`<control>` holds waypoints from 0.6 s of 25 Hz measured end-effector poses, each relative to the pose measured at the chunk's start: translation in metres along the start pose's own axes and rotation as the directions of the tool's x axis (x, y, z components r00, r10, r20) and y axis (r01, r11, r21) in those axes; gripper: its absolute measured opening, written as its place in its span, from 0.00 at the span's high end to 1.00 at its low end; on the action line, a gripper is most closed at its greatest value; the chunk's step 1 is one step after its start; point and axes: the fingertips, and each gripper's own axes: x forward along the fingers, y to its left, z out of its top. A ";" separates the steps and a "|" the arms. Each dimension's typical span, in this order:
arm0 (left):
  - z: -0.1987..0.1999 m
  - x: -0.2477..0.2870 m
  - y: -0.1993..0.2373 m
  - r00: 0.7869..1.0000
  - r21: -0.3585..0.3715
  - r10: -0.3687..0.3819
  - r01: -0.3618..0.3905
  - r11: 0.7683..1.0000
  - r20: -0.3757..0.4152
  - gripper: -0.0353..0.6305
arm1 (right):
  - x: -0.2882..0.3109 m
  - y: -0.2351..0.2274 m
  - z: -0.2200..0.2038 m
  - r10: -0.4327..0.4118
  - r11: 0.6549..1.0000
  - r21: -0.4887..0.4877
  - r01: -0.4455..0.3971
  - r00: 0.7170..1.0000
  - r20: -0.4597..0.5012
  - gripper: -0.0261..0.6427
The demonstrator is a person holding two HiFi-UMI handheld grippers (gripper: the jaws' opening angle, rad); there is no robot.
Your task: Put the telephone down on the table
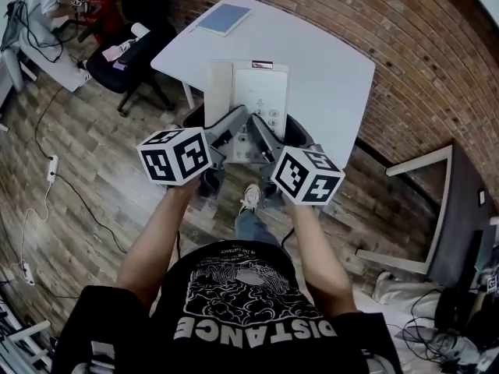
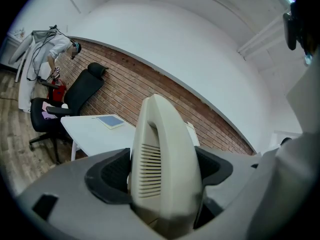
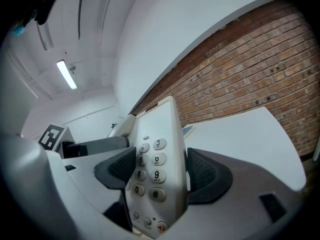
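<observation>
Left tool (image 2: 165,171) and right tool (image 3: 157,171) clamp the telephone (image 1: 261,92) above the table (image 1: 331,68) edge.

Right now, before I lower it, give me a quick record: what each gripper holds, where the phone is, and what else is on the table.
left gripper: shut on the telephone, handset side
right gripper: shut on the telephone, keypad side
telephone position: over the near edge of the table; can't tell whether it touches
table surface: white, bare beyond the telephone
other item: blue book at the far corner, well apart from the telephone
</observation>
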 end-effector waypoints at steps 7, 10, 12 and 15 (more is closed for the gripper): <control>0.025 0.084 0.018 0.999 -0.005 0.008 -0.008 1.000 -0.033 0.36 | 0.058 -0.057 0.035 -0.009 1.000 0.024 0.009 1.000 -0.016 0.48; 0.035 0.124 0.018 0.999 -0.006 0.005 -0.005 1.000 -0.044 0.36 | 0.078 -0.086 0.055 -0.015 0.999 0.034 0.016 1.000 -0.017 0.48; 0.041 0.150 0.017 0.999 -0.007 0.001 -0.001 1.000 -0.048 0.36 | 0.089 -0.106 0.068 -0.020 0.999 0.036 0.020 1.000 -0.018 0.48; 0.048 0.183 0.018 0.998 -0.005 -0.002 0.001 1.000 -0.057 0.36 | 0.105 -0.131 0.083 -0.029 0.999 0.043 0.029 0.999 -0.016 0.48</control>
